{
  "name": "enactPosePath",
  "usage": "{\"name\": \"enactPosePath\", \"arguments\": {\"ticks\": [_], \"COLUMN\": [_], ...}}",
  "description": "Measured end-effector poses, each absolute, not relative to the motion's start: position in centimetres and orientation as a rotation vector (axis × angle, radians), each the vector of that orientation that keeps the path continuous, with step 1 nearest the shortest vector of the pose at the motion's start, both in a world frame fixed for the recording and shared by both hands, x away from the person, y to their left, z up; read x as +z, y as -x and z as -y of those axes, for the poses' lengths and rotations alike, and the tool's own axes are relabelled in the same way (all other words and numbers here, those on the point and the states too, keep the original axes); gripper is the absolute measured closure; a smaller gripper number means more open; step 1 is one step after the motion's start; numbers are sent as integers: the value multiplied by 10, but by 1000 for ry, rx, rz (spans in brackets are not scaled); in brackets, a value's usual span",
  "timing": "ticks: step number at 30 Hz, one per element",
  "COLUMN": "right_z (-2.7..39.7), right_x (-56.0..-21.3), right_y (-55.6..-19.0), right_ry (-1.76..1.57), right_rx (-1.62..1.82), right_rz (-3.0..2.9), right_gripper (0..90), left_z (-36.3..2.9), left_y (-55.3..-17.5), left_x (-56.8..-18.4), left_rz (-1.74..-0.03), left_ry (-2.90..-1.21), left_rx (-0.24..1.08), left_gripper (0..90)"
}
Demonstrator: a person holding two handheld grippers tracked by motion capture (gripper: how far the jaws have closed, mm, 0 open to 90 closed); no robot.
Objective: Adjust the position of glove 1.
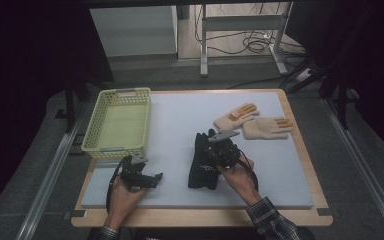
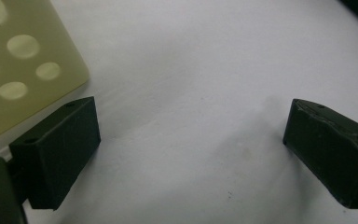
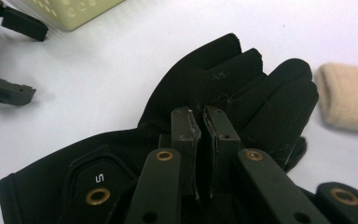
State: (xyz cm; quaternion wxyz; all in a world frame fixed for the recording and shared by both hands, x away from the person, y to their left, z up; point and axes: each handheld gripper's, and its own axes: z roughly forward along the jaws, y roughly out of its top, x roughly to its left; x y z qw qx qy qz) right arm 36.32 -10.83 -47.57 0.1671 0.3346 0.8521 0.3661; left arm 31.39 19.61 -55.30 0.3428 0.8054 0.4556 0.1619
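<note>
A black glove (image 1: 200, 172) lies on the pale mat (image 1: 180, 115) mid-table, fingers pointing away from the person. My right gripper (image 1: 210, 154) sits over its palm, and its jaws stand almost together, pinching the fabric of the black glove (image 3: 205, 88). Two tan gloves (image 1: 236, 117) (image 1: 267, 127) lie side by side at the back right; one tan glove (image 3: 347, 95) is at the right edge of the right gripper view. My left gripper (image 1: 150, 169) rests open on the mat, close to the near end of the yellow-green basket (image 1: 117, 122), with nothing between its jaws (image 2: 191, 144).
The perforated basket corner (image 2: 18, 70) lies just beyond the left jaw. In the right gripper view the basket (image 3: 70, 11) and the left gripper (image 3: 18, 60) show at the upper left. The mat lies on a wooden tabletop (image 1: 320, 200); table legs and cables are behind.
</note>
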Motion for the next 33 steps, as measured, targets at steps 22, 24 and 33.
{"name": "enactPosePath", "arguments": {"ticks": [22, 24, 33], "right_z": [171, 176, 181], "right_x": [-502, -508, -527], "right_y": [-352, -344, -322], "right_ry": [-953, -935, -890], "right_rx": [1132, 1135, 1173], "right_rz": [-2484, -2502, -2578], "right_gripper": [859, 885, 887], "left_z": [-196, -196, -196], "left_y": [-314, -314, -314], "left_x": [-553, -553, -553], "left_rz": [-1183, -1183, -1185], "left_ry": [-2098, -2098, -2092], "left_rx": [419, 420, 420], "left_gripper": [40, 40, 40]}}
